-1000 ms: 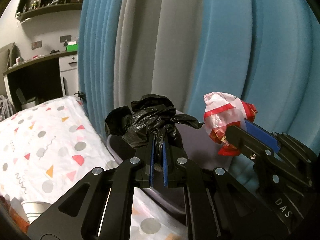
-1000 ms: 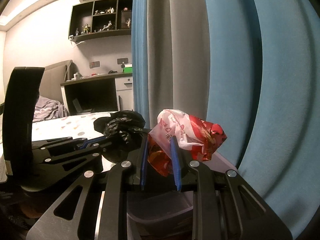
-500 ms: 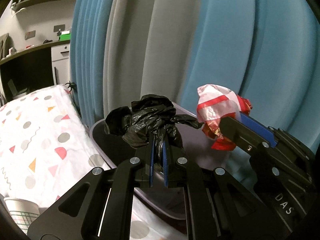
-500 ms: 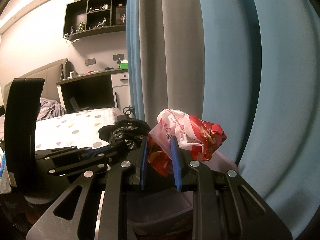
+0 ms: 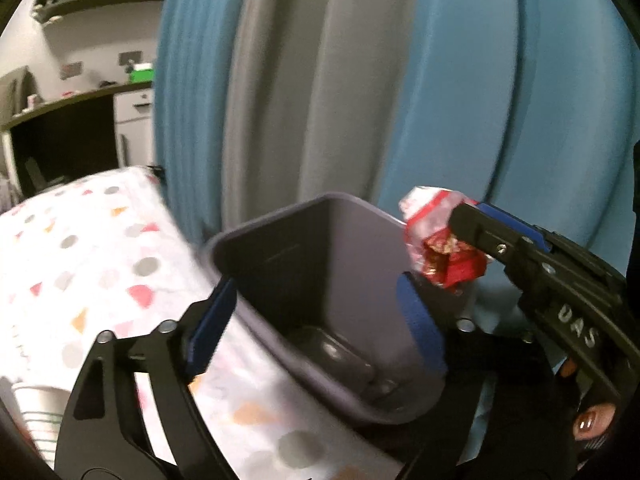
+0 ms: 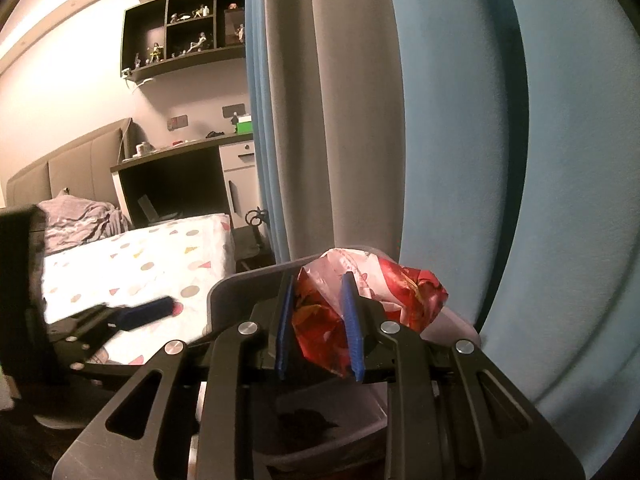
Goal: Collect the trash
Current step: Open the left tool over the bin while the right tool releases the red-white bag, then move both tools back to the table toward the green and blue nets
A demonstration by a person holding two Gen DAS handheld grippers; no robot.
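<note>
Listing what both wrist views show:

Left gripper: jaws spreading apart at this moment, blue pads wide to either side of the bin's mouth; nothing between them.

Right gripper: blue pads pressed onto a crumpled wrapper, held above the bin's far rim; the person's fingers show at its handle in the left view.

Red-and-white wrapper: crinkled plastic, pinched at its lower part, the rest bulging up and to the right of the pads.

Bin: grey plastic, rectangular, open-topped, standing between the bed and the curtain, directly below both grippers.

Black item in bin: a dark crumpled shape low inside the bin, seen under the right gripper; too dim to tell more.

Bed cover: white with grey dots and coloured triangles, touching the bin's left wall.

Paper cup: patterned, at the lower left on the bed cover, blurred.

Curtain: blue and grey folds, hanging just behind the bin.

Desk: dark, against the far wall, small items on top.

Wall shelf: dark cubbies holding small figurines.
</note>
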